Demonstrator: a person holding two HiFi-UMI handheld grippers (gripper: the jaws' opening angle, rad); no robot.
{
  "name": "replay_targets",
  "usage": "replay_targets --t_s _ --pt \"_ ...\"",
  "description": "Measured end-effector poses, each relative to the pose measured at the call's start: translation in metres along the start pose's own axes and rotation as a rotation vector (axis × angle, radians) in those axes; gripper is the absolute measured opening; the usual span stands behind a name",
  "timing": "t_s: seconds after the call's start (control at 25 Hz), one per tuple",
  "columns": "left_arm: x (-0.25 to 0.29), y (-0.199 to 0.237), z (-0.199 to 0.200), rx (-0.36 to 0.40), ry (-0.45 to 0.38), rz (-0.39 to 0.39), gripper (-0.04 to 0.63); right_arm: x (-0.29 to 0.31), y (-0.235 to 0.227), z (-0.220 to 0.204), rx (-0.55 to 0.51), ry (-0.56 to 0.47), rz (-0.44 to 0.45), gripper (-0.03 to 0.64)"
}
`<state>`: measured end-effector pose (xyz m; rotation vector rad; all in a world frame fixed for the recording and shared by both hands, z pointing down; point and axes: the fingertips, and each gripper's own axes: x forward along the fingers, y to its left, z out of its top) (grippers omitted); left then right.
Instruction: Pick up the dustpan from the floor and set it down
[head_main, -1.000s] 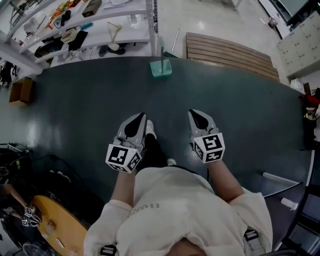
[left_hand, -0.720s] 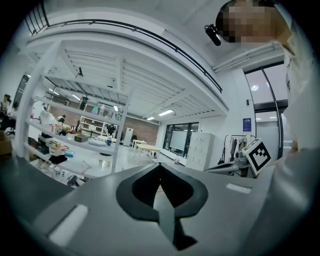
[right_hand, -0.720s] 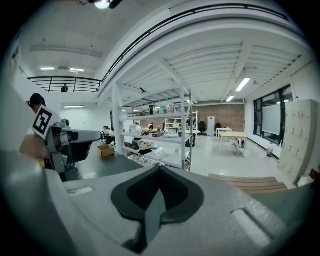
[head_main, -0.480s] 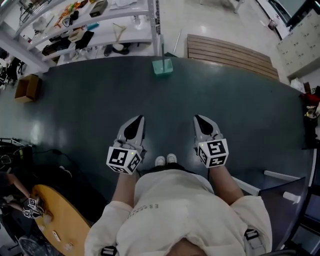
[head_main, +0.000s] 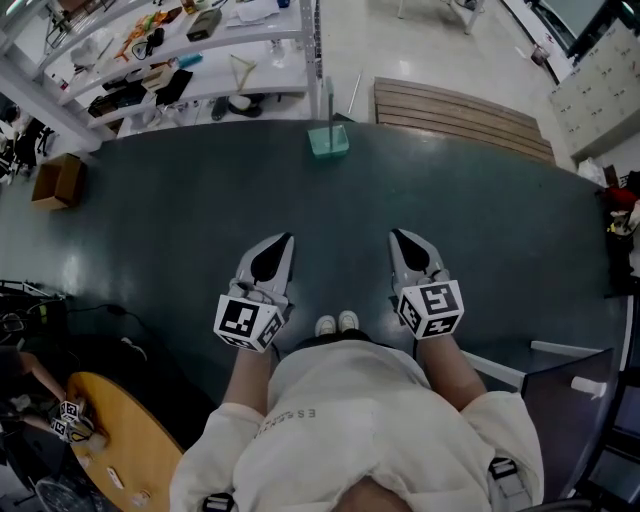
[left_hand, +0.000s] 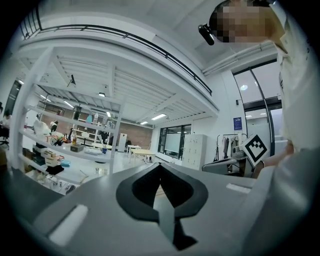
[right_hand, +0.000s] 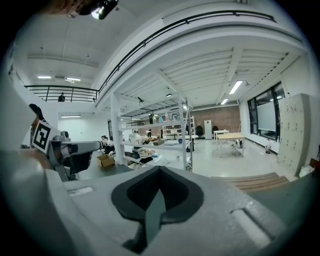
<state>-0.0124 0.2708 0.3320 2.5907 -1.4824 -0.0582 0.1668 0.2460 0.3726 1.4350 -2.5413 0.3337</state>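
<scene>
The dustpan (head_main: 328, 141) is pale green with a thin upright handle. It stands at the far edge of the dark floor mat (head_main: 170, 220), well ahead of both grippers. My left gripper (head_main: 276, 246) is held out level in front of the person's body, jaws shut on nothing. A hand's width to the right, my right gripper (head_main: 404, 243) is also shut and empty. In the left gripper view the left gripper (left_hand: 161, 169) has its jaws together, and the right gripper (right_hand: 159, 171) stands the same in its own view. Neither gripper view shows the dustpan.
White shelving (head_main: 200, 55) full of small items stands beyond the mat at the back left, a slatted wooden platform (head_main: 460, 105) at the back right. A cardboard box (head_main: 58, 180) sits at the left, a round wooden table (head_main: 120, 445) and cables (head_main: 110, 318) near left. The person's shoes (head_main: 336, 323) stand together.
The person has finished a step; the forward foot is back beside the other. Both grippers were carried along and rose a little, staying shut and empty. The dustpan has not moved.
</scene>
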Motion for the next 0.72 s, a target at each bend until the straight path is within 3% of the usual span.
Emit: replay_targets --t_s 0.72 --pt "-0.015 0.011 0.007 0.008 -0.007 0.007 0.017 -0.002 0.011 0.000 -0.003 0.020 0.000 -0.008"
